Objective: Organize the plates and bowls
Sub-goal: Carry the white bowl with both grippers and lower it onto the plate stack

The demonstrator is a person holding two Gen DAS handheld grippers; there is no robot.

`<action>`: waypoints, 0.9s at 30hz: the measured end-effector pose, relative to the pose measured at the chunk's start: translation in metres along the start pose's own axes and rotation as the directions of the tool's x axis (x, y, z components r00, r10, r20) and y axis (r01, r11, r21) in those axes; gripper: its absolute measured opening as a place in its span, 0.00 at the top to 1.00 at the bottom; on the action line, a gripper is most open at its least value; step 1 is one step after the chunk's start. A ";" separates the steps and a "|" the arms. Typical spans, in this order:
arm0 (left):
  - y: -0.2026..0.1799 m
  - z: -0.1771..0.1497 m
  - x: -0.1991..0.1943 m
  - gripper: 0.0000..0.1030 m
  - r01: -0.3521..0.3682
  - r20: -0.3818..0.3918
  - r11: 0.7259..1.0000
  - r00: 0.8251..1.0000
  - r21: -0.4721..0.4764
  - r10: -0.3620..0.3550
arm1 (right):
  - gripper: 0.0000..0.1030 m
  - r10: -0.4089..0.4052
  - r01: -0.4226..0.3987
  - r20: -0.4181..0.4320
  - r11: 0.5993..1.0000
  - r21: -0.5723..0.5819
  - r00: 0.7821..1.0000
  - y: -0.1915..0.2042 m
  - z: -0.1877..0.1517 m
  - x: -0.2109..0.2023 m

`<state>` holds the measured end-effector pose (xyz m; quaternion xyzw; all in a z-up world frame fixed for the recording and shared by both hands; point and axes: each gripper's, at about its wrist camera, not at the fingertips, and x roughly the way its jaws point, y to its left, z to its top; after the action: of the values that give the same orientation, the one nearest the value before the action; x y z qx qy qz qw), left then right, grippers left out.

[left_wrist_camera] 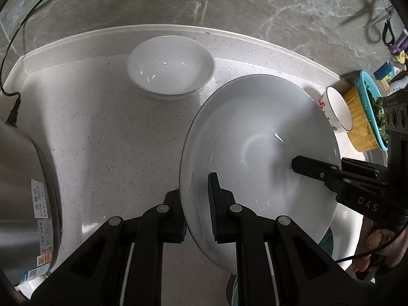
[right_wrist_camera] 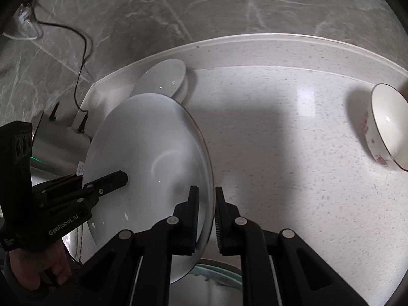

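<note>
Left wrist view: my left hand-held gripper (left_wrist_camera: 198, 205) is clamped on the near-left rim of a large white plate (left_wrist_camera: 257, 132), lifted and tilted above the speckled worktop (left_wrist_camera: 102, 127). My right hand-held gripper (right_wrist_camera: 206, 216) pinches the opposite rim, its black finger lying across the plate face. A white bowl (left_wrist_camera: 170, 64) sits on the worktop by the back edge, well apart from the plate. A small patterned bowl (right_wrist_camera: 389, 127) sits off to the right. A steel appliance (left_wrist_camera: 23, 199) stands at far left.
</note>
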<state>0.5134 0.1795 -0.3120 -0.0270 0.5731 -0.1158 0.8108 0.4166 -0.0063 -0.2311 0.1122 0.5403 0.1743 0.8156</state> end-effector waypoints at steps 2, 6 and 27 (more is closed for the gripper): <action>0.012 -0.007 -0.008 0.88 0.002 0.001 1.000 1.000 -0.004 -0.002 | 0.87 0.001 -0.001 0.001 1.000 -0.008 1.000 0.003 0.000 0.000; 0.011 -0.005 -0.017 0.88 0.019 0.014 1.000 1.000 0.011 -0.019 | 0.87 -0.003 0.003 0.009 1.000 0.000 1.000 0.004 0.000 -0.003; -0.220 -0.078 0.012 0.88 0.305 -0.200 0.900 0.947 0.310 -0.252 | 0.87 -0.174 0.133 0.102 0.937 0.322 0.979 -0.169 -0.133 -0.166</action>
<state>0.4099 -0.0300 -0.3110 0.0392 0.5962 -0.3290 0.7313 0.2622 -0.2294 -0.2060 0.2089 0.5144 0.0143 0.8316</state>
